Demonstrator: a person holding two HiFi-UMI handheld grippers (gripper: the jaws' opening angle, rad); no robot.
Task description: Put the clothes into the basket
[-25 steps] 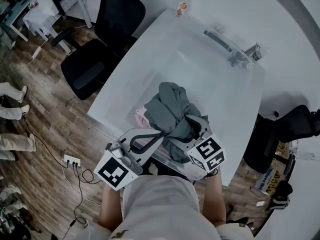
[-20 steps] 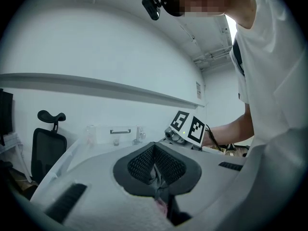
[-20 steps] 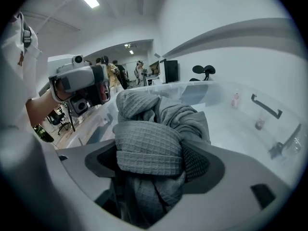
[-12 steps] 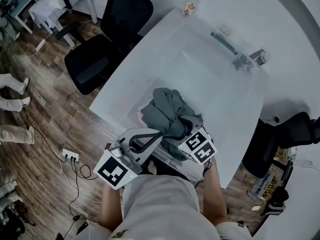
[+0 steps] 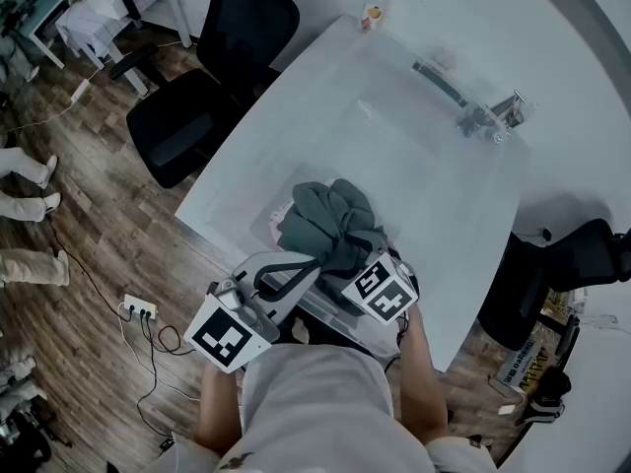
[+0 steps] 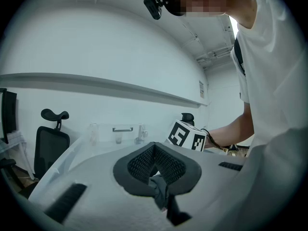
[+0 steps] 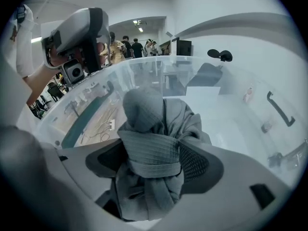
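Note:
A grey-green garment [image 5: 330, 215] is bunched up over a clear plastic basket [image 5: 266, 227] at the near edge of the white table [image 5: 394, 146]. My right gripper [image 5: 357, 261] is shut on it. The cloth [image 7: 154, 129] is wadded thick between the jaws and reaches down inside the basket's rim [image 7: 144, 64]. Something pink [image 5: 283, 212] shows under the bundle. My left gripper [image 5: 299, 267] points at the bundle from the left. Its jaws [image 6: 157, 174] are closed on a small fold of dark grey cloth [image 6: 161, 192]. The right gripper's marker cube [image 6: 187, 135] shows beyond them.
Black office chairs [image 5: 212, 77] stand left of the table and another [image 5: 552, 264] on the right. A metal bar and clamp [image 5: 478, 111] and a small cup [image 5: 372, 13] lie on the far side. A power strip [image 5: 141, 311] with cables lies on the wooden floor.
The right gripper has carried the grey-green bundle down and toward me, and it now sits lower over the basket. The left gripper has hardly moved.

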